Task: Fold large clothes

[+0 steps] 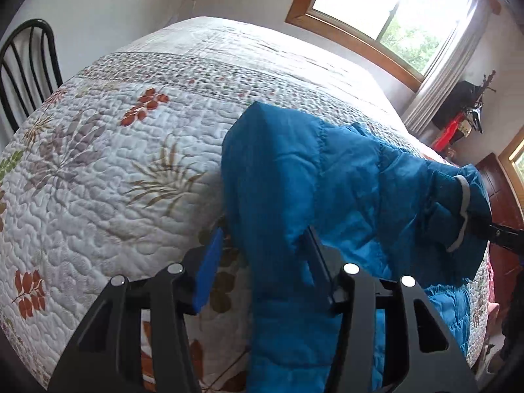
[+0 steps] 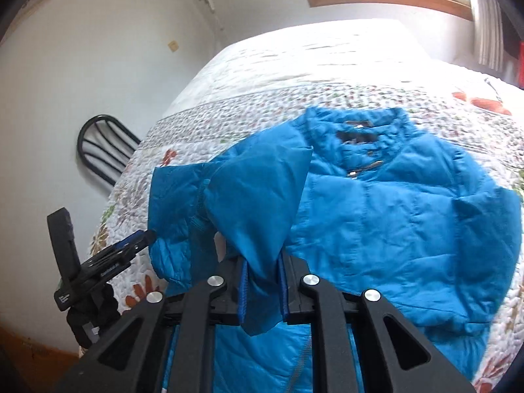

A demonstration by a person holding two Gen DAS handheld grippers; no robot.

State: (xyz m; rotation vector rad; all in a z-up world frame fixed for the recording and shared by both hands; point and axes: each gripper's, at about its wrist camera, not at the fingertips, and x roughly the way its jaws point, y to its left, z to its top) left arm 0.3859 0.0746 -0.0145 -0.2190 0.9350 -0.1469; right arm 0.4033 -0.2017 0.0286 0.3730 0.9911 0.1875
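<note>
A black metal chair [image 1: 26, 65] stands beside the bed, near the white wall, and a wooden-framed window [image 1: 386, 9] is behind the bed. Nothing stands between the grippers and the garment. The blue padded jacket [image 2: 393, 203] lies on the floral quilt [image 1: 114, 150], collar toward the window, one sleeve lifted. The left gripper [image 1: 262, 245] has its fingers apart, with jacket cloth hanging between them. The right gripper [image 2: 262, 281] is clenched on a fold of the sleeve. The small white writing on the left gripper is too blurred to read.
</note>
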